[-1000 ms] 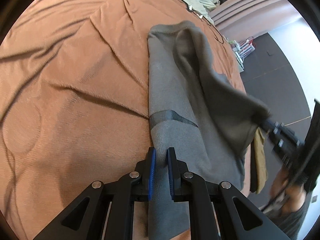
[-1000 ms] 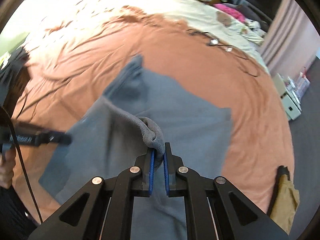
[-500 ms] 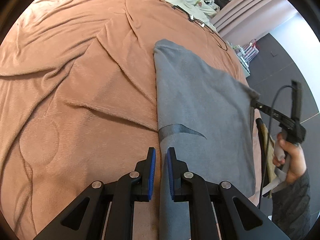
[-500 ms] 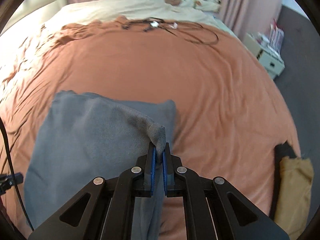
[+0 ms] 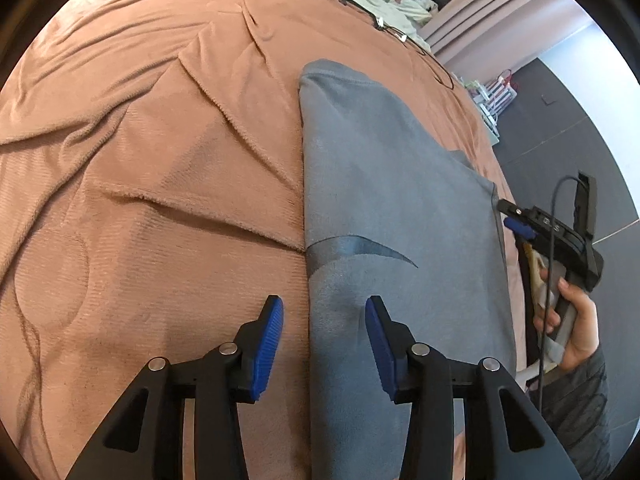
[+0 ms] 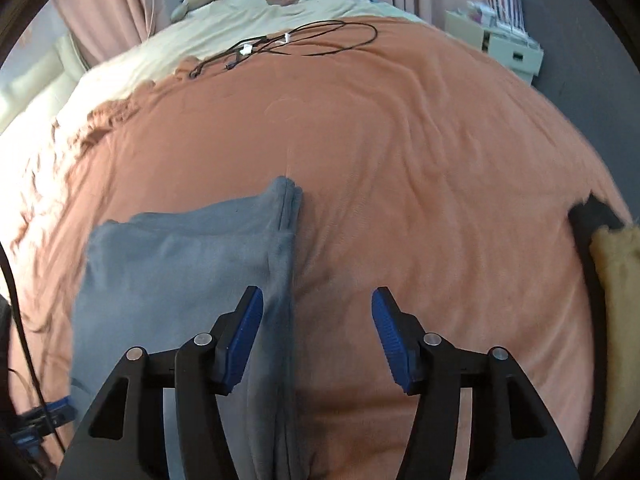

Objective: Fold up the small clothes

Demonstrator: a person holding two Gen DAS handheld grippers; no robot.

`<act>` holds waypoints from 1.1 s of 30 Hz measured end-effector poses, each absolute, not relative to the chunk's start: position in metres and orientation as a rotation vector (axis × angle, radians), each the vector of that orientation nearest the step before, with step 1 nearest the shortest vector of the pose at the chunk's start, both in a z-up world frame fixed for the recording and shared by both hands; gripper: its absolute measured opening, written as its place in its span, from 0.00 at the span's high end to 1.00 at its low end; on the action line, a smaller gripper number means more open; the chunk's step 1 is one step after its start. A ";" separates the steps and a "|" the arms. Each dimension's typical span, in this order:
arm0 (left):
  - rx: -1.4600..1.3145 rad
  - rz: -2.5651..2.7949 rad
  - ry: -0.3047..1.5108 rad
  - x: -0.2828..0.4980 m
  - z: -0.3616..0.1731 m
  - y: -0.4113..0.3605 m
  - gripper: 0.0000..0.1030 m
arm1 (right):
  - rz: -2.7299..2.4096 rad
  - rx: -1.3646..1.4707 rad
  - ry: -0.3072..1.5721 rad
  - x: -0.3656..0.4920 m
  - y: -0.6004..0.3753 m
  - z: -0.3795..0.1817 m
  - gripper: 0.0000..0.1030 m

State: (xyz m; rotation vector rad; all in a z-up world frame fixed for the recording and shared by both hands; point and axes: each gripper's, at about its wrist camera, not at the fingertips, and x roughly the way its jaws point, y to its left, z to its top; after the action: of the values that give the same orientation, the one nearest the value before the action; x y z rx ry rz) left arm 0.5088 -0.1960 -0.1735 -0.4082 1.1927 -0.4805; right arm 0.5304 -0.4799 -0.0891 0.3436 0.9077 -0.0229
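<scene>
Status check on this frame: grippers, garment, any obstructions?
Left gripper open, right gripper open, neither holding. Grey garment folded over, lying flat on the orange blanket. Nothing in the way; black cable lies far up the bed.

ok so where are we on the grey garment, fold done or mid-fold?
One fold looks done: the grey garment lies doubled on the orange blanket, layered edges stacked along one side. Nothing is in hand; the left tool and right tool are both open over opposite edges. Left: probably another fold to make it compact, then any further clothes.
</scene>
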 end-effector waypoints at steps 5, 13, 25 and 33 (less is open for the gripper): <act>-0.429 -0.494 1.203 0.506 -0.177 -0.195 0.56 | 0.143 0.448 0.963 0.499 -0.488 -0.105 0.47; -0.453 -0.539 1.261 0.494 -0.186 -0.201 0.56 | 0.228 0.506 1.024 0.454 -0.500 -0.126 0.47; -0.518 -0.567 1.328 0.455 -0.190 -0.202 0.57 | 0.289 0.684 1.033 0.403 -0.525 -0.152 0.47; -0.551 -0.525 1.335 0.444 -0.187 -0.200 0.89 | 0.263 0.738 1.020 0.379 -0.534 -0.153 0.91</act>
State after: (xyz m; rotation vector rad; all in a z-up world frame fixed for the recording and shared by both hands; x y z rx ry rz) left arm 0.4440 -0.2001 -0.1869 -0.5506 1.3349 -0.5248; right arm 0.3794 -0.5345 -0.1526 0.7383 1.0199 0.2634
